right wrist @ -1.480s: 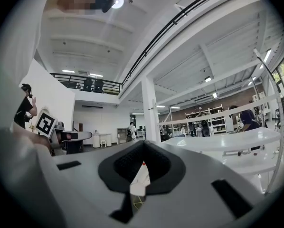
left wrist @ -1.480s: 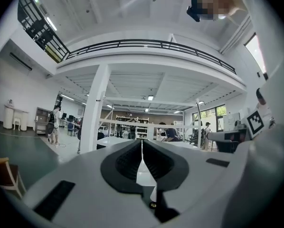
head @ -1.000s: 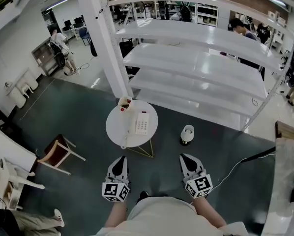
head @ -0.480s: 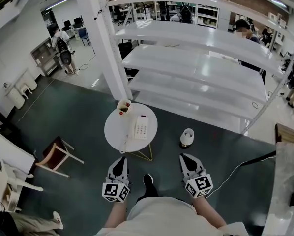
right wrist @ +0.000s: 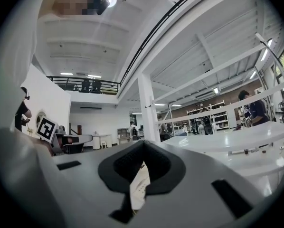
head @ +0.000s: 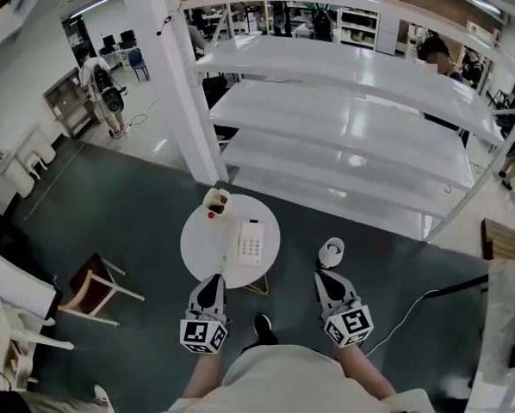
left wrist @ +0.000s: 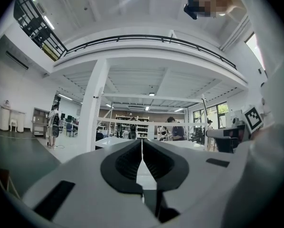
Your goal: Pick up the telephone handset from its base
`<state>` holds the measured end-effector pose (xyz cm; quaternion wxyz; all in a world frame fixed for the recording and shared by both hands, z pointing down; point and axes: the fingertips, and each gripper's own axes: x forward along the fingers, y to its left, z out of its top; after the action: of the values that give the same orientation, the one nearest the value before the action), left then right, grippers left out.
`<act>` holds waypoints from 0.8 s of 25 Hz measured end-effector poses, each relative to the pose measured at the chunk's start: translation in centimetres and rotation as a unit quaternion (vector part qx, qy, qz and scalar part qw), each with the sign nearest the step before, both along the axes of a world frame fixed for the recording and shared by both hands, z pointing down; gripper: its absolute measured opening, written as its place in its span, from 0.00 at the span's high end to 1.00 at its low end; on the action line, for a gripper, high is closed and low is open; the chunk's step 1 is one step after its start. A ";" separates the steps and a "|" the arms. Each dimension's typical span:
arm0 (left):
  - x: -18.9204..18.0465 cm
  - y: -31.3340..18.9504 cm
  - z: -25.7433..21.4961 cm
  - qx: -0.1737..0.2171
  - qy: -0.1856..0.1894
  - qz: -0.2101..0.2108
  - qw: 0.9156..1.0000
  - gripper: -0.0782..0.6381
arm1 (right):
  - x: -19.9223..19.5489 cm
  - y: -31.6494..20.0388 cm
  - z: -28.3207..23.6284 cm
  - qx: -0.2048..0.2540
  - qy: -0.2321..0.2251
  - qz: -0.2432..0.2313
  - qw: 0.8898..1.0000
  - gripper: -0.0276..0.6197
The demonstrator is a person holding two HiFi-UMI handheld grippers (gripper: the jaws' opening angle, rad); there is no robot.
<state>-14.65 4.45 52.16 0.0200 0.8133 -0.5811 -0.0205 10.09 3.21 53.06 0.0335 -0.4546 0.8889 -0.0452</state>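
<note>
A white telephone (head: 250,242) lies on a small round white table (head: 201,246) in the head view, its handset resting on the base. Both grippers are held level, short of the table's near edge and touching nothing. My left gripper (head: 211,280) sits just in front of the table rim, and its jaws are shut and empty in the left gripper view (left wrist: 142,144). My right gripper (head: 325,279) hangs to the right of the table over the floor. Its jaws (right wrist: 143,152) meet at the tips with nothing between them.
A cup-like holder (head: 215,201) stands at the table's far left edge. A white rounded object (head: 330,252) sits on the floor right of the table. A white pillar (head: 167,84) and long white shelving (head: 352,127) rise behind. A wooden chair (head: 89,286) stands to the left.
The table and telephone have come closer to both grippers as the person stepped forward. Both grippers stayed shut and kept their place in the head view.
</note>
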 end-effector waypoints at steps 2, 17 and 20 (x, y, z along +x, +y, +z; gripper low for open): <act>-1.2 -2.5 0.1 -0.004 -0.001 0.005 1.000 0.86 | -1.1 -2.4 0.0 -0.003 -0.002 0.005 1.000 0.95; -6.8 -16.9 0.8 -0.011 -0.007 0.059 0.998 0.86 | -7.2 -14.8 -0.2 -0.003 0.007 0.045 0.999 0.95; -6.8 -17.6 0.5 -0.012 -0.002 0.061 0.998 0.86 | -7.3 -15.4 -0.8 -0.004 0.008 0.047 0.999 0.95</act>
<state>-21.42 -13.10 52.69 0.0300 0.8467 -0.5310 -0.0108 2.81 -12.20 52.29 0.0264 -0.4966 0.8665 -0.0434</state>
